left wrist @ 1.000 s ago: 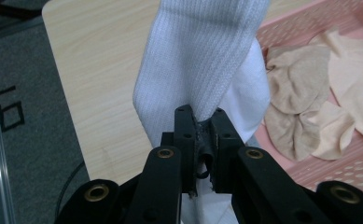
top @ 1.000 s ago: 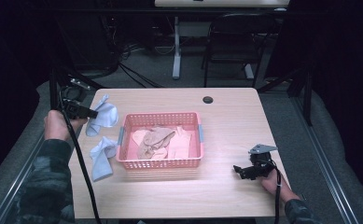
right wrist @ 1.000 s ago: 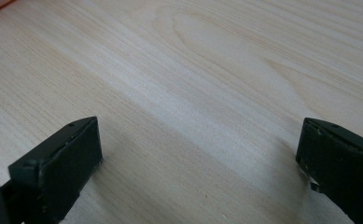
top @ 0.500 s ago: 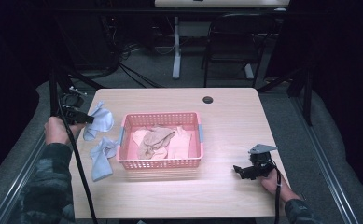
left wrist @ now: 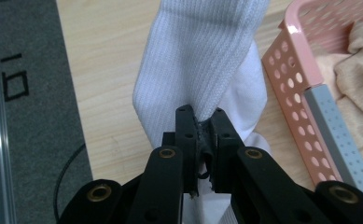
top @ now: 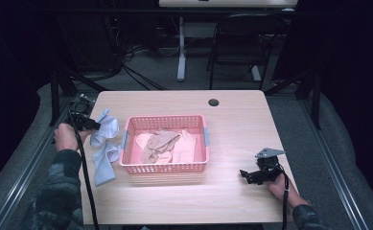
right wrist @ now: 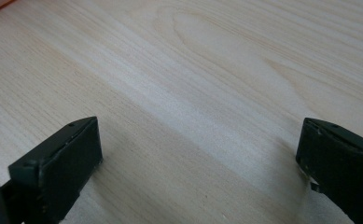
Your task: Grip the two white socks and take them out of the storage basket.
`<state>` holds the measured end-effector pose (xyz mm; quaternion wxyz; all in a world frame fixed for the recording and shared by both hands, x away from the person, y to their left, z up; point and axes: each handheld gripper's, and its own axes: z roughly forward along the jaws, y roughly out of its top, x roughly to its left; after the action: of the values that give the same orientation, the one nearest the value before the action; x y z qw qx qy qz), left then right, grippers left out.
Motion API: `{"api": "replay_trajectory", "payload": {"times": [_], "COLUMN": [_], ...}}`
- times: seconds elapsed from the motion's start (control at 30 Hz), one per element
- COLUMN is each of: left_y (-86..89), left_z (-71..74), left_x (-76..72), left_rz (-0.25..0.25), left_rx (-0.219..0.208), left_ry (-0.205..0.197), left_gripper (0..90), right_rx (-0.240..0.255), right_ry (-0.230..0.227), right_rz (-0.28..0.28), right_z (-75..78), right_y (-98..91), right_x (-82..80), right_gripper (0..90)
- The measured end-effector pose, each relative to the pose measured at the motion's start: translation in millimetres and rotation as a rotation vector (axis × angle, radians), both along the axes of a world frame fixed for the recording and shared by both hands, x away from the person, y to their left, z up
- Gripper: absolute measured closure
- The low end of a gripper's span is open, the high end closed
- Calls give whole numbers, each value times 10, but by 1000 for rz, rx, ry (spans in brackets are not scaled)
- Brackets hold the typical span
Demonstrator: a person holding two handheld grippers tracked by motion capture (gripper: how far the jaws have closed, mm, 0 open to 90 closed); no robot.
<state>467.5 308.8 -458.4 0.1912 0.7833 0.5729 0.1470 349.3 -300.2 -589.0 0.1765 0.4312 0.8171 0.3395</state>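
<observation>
My left gripper (top: 96, 125) is shut on a pale blue-white ribbed sock (top: 106, 128), held just left of the pink basket (top: 128, 140). In the left gripper view the jaws (left wrist: 200, 122) pinch the sock's (left wrist: 202, 60) fabric, which hangs down toward the table. A second pale sock (top: 103, 163) lies flat on the table in front of it. The basket holds beige and peach cloths (top: 161, 143). My right gripper (top: 244, 174) rests on the table at the front right, jaws (right wrist: 198, 158) wide open over bare wood, nothing between them.
A black round grommet (top: 214, 102) sits in the light wooden table (top: 241, 124) near its far edge. The table's left edge (left wrist: 72, 93) runs close beside the left gripper, with grey floor beyond. A chair and desk legs stand behind the table.
My left gripper has come down toward the table with the sock, which now drapes lower beside the basket. The right gripper has stayed put.
</observation>
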Motion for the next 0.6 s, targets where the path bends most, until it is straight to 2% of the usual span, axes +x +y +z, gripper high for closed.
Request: {"api": "replay_trajectory", "payload": {"times": [0.1,0.2,0.27,0.37,0.47,0.6], "left_y": [-8,-6,4,20,56,82], "left_z": [-84,-184,-241,-331,-452,-618], "left_x": [40,74,81,94,96,108], "left_rz": [9,12,27,25,45,61], "left_rx": [-5,-8,-11,-11,-29,-29], "left_ry": [5,33,24,49,65,82], "left_gripper": [845,845,845,845,844,844], "right_rx": [0,1,1,1,0,0], "right_ry": [0,-1,-1,-1,-1,-1], "right_rz": [1,1,1,-1,-1,-1], "right_z": [0,-1,-1,-1,-1,-1], "right_y": [-1,-1,-1,0,0,0], "right_x": [0,1,0,-1,-1,-1], "right_gripper": [0,0,0,0,0,0]}}
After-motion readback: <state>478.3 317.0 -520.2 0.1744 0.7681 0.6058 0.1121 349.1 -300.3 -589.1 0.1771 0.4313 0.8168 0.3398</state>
